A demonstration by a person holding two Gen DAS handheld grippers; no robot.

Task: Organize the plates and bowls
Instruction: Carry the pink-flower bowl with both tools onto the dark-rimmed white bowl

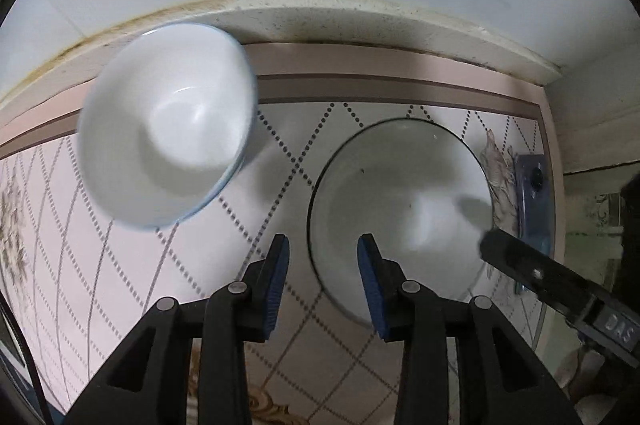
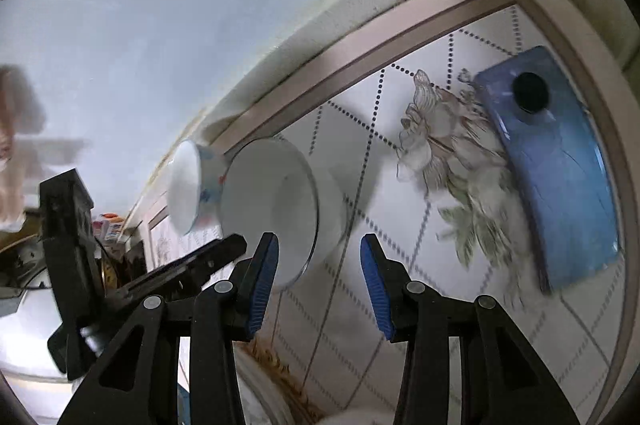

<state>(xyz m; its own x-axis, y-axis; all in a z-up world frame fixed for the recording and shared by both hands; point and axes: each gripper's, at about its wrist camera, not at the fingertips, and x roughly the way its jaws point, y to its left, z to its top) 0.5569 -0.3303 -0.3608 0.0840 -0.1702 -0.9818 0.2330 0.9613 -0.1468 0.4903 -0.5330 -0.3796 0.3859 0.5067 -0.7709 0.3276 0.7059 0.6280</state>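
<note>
White bowl (image 1: 164, 125) upright on the patterned tablecloth (image 1: 120, 265), close to the pale ledge (image 1: 360, 25) at the back, nothing inside it. Just to its right, apart from it in the left wrist view, a shallow dish (image 1: 400, 209) with a clear rim, also empty and flat on the cloth. Same pair in the right wrist view, the bowl (image 2: 196, 181) showing a coloured pattern on its outer wall and overlapping the dish (image 2: 276, 217) from that angle, so no telling there whether touching. Beyond the dish, toward the table's far side, a blue phone (image 2: 560, 165) lying on the flower print. Above the near rim of the dish, the left gripper (image 1: 323, 249), pointing steeply down, jaws parted with only cloth and rim showing between them, nothing gripped. Nearby on the right, the right gripper (image 2: 320, 261), jaws likewise parted and empty, aimed at the cloth beside the dish. Judged as a gap between handlings: both pieces set down, neither stacked. Next, probably: pick one piece, straddle its rim with one finger inside and one outside, close firmly, lift level, keep clear of the phone.
</note>
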